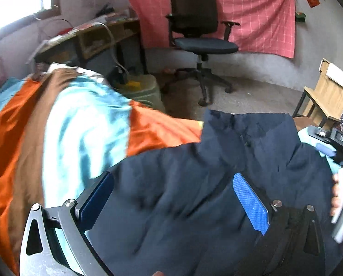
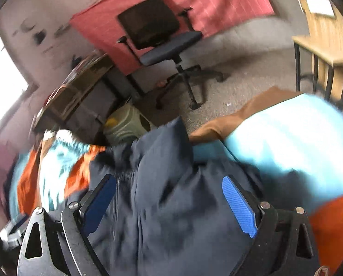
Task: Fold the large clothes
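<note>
An olive jerrycan point(image 1: 143, 89) stands on the floor at the left beside a cluttered bench point(image 1: 90, 36); its contents cannot be told. The navy padded jacket point(image 1: 194, 195) lies on the striped bedspread point(image 1: 63, 124). Above it, the left gripper point(image 1: 173, 197) and right gripper point(image 2: 169, 202) both gape wide, holding nothing.

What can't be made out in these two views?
- Jacket: lower part cut off by the bottom edge in both views; sleeves can't be told apart.
- Right wrist view: motion blur smears the jacket and bedspread.
- Right gripper: mostly cut off by the left wrist view's right edge.
- Desk clutter: too small and blurred.
</note>
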Tool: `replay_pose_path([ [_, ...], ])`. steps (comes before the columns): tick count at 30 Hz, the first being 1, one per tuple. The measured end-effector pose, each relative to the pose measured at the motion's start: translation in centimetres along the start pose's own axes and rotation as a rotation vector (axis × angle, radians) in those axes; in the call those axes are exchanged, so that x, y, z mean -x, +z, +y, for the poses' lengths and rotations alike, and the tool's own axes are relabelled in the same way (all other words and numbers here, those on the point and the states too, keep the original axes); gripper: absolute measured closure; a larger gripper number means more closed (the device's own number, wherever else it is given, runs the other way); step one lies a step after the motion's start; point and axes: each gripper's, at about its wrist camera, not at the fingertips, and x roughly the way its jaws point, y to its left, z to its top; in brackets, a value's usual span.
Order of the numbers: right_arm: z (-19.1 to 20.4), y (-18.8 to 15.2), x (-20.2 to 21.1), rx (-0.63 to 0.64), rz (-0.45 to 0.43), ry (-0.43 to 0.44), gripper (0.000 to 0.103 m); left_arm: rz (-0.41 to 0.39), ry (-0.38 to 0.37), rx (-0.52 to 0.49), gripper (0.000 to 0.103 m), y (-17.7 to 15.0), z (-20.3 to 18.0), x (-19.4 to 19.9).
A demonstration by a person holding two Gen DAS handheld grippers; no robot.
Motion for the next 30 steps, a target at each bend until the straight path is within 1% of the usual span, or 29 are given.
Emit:
replay_pose_path([
  [2, -1.0, 0.6, -2.1, -0.056, 0.02, 0.016, 0.009, 0.02, -0.021, 0.037, 0.001, 1.1, 0.2, -2.1],
  [3, -1.5, 0.5, -3.3, -0.077, 0.016, 0.009, 0.01, 0.021, -0.052, 0.067, 0.001, 1.3, 0.1, -3.1],
  [4, -1.7, 0.3, -3.6, -0.075, 0.003, 0.007, 0.013, 0.023, -0.066, 0.087, 0.001, 1.5, 0.1, -3.5],
  [5, -1.9, -0.1, -4.0, -0.063, -0.023, 0.006, 0.019, 0.029, -0.08, 0.114, 0.001, 1.5, -0.1, -4.4],
  [6, -2.2, -0.8, -4.5, -0.052, -0.045, 0.003, 0.021, 0.038, -0.093, 0.136, 0.001, 1.6, -0.3, -5.6],
  [10, -3.0, -2.6, -4.7, -0.029, -0.109, 0.04, 0.022, 0.063, -0.107, 0.168, 0.001, 2.8, -0.8, -8.8],
  [15, -3.0, -3.4, -5.2, 0.017, -0.135, 0.035, 0.021, 0.086, -0.105, 0.188, 0.001, 4.3, -1.4, -11.5],
  [19, -2.8, -3.8, -5.2, 0.039, -0.168, 0.032, 0.023, 0.094, -0.122, 0.221, 0.003, 4.1, -0.8, -13.1],
  [20, -2.6, -3.9, -5.3, 0.044, -0.175, 0.031, 0.026, 0.085, -0.129, 0.232, 0.004, 3.9, -0.6, -13.3],
  [21, -2.5, -4.0, -5.5, 0.044, -0.179, 0.029, 0.027, 0.062, -0.137, 0.244, 0.01, 3.7, -0.3, -13.3],
  [22, -2.6, -4.1, -5.6, 0.042, -0.184, 0.032, 0.032, 0.042, -0.147, 0.252, 0.03, 3.7, -0.1, -13.1],
  [23, -2.7, -4.1, -5.6, 0.038, -0.187, 0.034, 0.038, 0.031, -0.165, 0.259, 0.043, 3.6, 0.1, -13.0],
  [24, -3.0, -4.1, -5.5, 0.029, -0.192, 0.043, 0.041, 0.028, -0.195, 0.269, 0.068, 3.5, 0.4, -13.0],
  [25, -3.2, -4.2, -5.5, 0.021, -0.195, 0.05, 0.048, 0.03, -0.217, 0.281, 0.075, 3.4, 0.6, -13.0],
  [26, -3.4, -4.2, -5.5, 0.013, -0.198, 0.058, 0.054, 0.024, -0.228, 0.291, 0.078, 3.3, 0.9, -12.9],
  [27, -3.6, -4.3, -5.5, 0.008, -0.198, 0.063, 0.055, 0.015, -0.248, 0.302, 0.085, 3.2, 1.3, -12.7],
  [28, -3.5, -4.3, -5.4, 0.005, -0.199, 0.067, 0.059, 0.011, -0.257, 0.309, 0.09, 3.1, 1.5, -12.3],
  [30, -3.7, -4.5, -5.3, -0.003, -0.195, 0.08, 0.063, -0.002, -0.266, 0.324, 0.093, 2.9, 2.0, -10.7],
])
